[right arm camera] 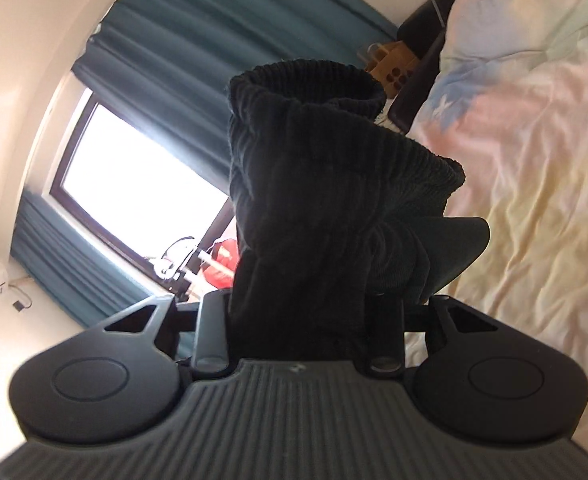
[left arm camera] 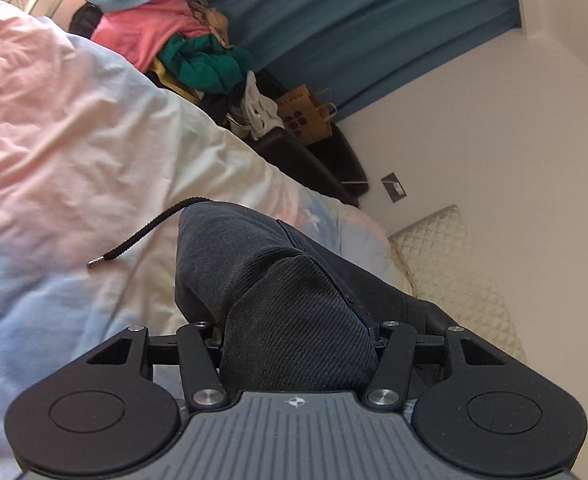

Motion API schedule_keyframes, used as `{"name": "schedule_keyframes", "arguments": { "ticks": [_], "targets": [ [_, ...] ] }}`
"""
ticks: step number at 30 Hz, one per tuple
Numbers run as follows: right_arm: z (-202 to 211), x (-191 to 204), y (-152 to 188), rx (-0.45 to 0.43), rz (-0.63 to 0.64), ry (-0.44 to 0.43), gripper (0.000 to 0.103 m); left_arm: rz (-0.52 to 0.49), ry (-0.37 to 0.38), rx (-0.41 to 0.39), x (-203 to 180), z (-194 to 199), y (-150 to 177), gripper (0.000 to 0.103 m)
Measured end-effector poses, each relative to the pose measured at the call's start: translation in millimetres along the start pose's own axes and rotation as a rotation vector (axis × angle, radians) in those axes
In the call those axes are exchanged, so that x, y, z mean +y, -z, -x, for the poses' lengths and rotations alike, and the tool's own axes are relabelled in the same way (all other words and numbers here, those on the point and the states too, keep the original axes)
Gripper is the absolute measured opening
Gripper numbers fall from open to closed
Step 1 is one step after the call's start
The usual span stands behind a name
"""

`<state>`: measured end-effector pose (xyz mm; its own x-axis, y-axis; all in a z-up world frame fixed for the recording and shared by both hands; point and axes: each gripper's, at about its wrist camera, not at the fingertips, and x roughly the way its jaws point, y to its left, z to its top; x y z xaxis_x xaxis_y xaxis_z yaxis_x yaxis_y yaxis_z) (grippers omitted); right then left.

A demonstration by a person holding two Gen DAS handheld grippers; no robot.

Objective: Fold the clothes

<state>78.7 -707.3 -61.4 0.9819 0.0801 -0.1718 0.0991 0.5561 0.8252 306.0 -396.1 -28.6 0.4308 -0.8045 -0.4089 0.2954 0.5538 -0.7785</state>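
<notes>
Dark trousers [left arm camera: 294,304] are clamped between the left gripper [left arm camera: 296,332] fingers, a drawstring [left arm camera: 150,228] seen only there; the ribbed waistband [right arm camera: 306,92], shown only in the right view, is bunched in the right gripper [right arm camera: 306,320], above the bed [right arm camera: 534,160].

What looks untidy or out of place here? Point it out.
A heap of unfolded clothes, pink, green and pale blue, sits piled beside the bed against the teal curtain. A black drawstring cord dangles loose from the dark grey garment over the pastel duvet.
</notes>
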Motion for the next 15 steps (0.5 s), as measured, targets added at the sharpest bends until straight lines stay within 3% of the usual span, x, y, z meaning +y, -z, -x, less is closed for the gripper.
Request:
{"name": "schedule_keyframes", "arguments": {
  "ticks": [3,6,10,15],
  "targets": [
    [-16,-49,-14,-0.018,-0.034,0.065,0.041,0.003,-0.009,0.060,8,-64,9,0.056],
    [-29,-90,-16,0.017,-0.066,0.129,0.041,0.009,-0.013,0.113,26,-101,20,0.056],
    [-21,-113,10,0.023,-0.094,0.139,0.041,0.004,0.039,0.176,58,-113,30,0.059],
    [-8,-137,58,0.046,-0.122,0.205,0.048,-0.057,-0.063,0.285,89,-118,46,0.062]
  ]
}}
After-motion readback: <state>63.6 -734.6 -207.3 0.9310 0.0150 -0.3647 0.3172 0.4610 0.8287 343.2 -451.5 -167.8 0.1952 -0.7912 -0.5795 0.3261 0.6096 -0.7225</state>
